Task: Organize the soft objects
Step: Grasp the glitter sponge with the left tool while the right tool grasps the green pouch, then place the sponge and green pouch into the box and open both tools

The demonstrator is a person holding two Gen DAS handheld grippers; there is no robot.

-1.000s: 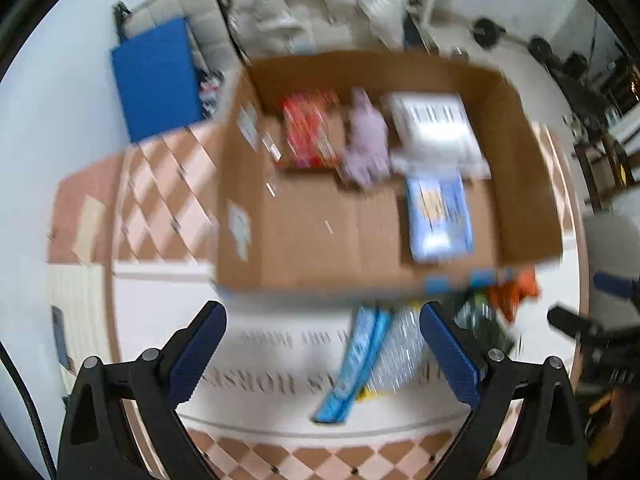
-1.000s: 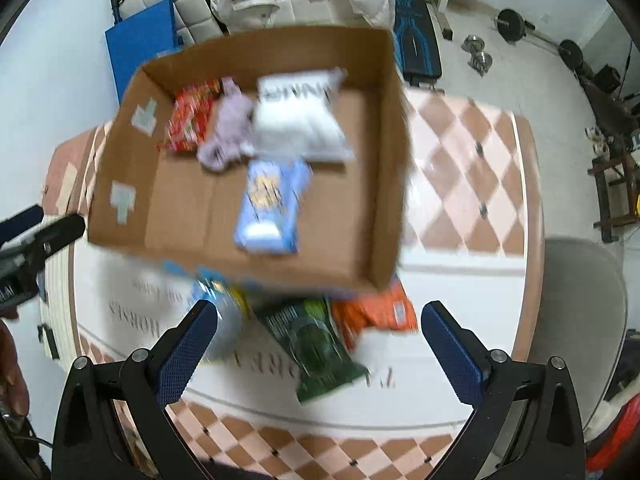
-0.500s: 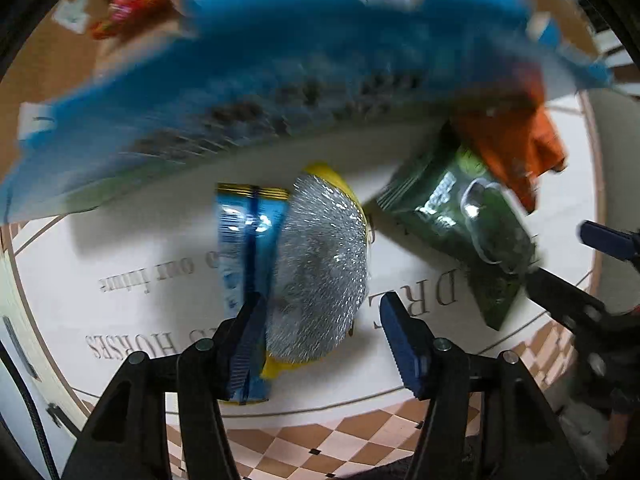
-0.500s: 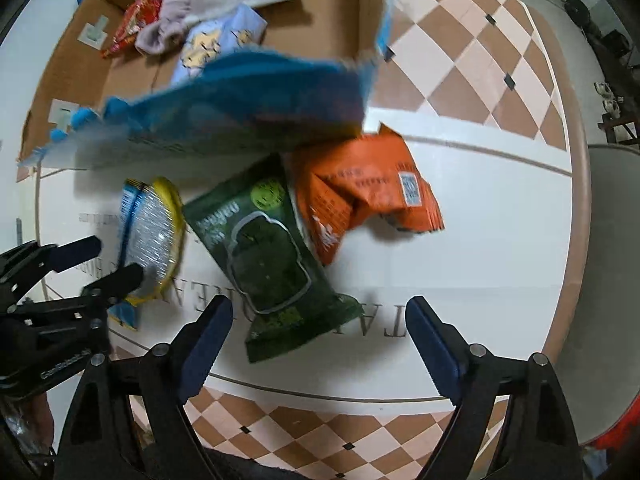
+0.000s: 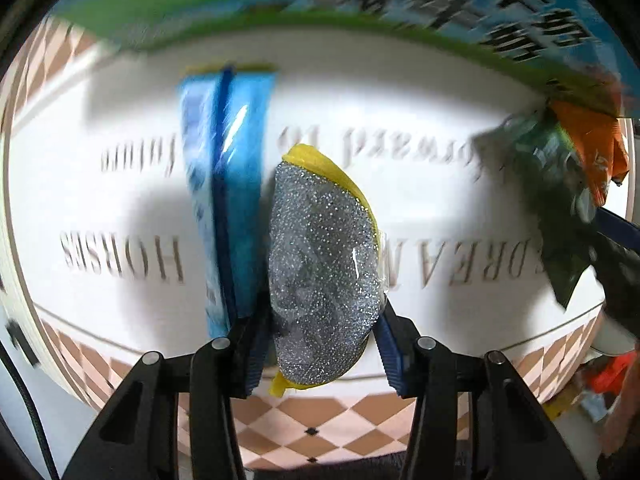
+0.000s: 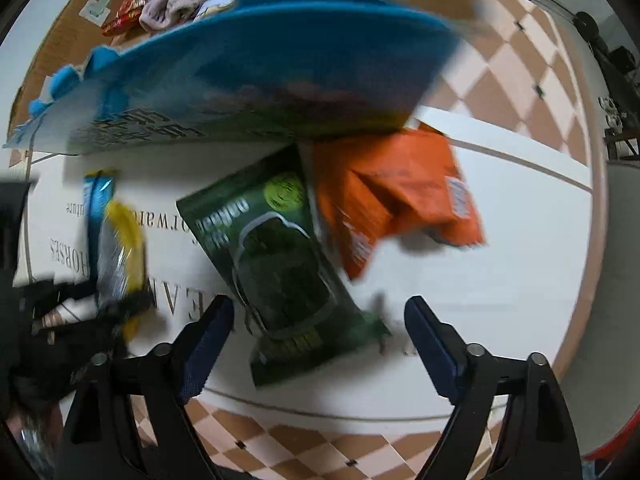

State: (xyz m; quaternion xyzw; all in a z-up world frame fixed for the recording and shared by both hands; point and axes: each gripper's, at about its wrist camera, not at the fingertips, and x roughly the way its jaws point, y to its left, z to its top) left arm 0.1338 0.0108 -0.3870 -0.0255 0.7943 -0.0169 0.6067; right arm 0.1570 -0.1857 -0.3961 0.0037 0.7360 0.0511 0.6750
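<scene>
Silver scouring pad (image 5: 324,276): glittery, with a yellow backing, in clear wrap, lying on the white bench (image 5: 460,168) near its front edge, between the two blue pads of the left tongs.
Left tongs (image 5: 320,344): clenched on the silver scouring pad, both pads touching its sides.
Blue packet (image 5: 224,184): long and narrow, lying just beside the scouring pad on its left, touching or nearly so.
Right tongs (image 6: 316,344): released, jaws wide apart, hovering over the lower end of the green packet without touching it.
Green packet (image 6: 276,256): flat on the bench, tilted, its upper end under the box flap.
Orange packet (image 6: 400,196): beside the green packet, overlapping its right edge.
Cardboard box (image 6: 64,28): toward the bench's far edge, its blue printed flap (image 6: 260,64) overhanging the packets; soft items lie inside, blurred.
</scene>
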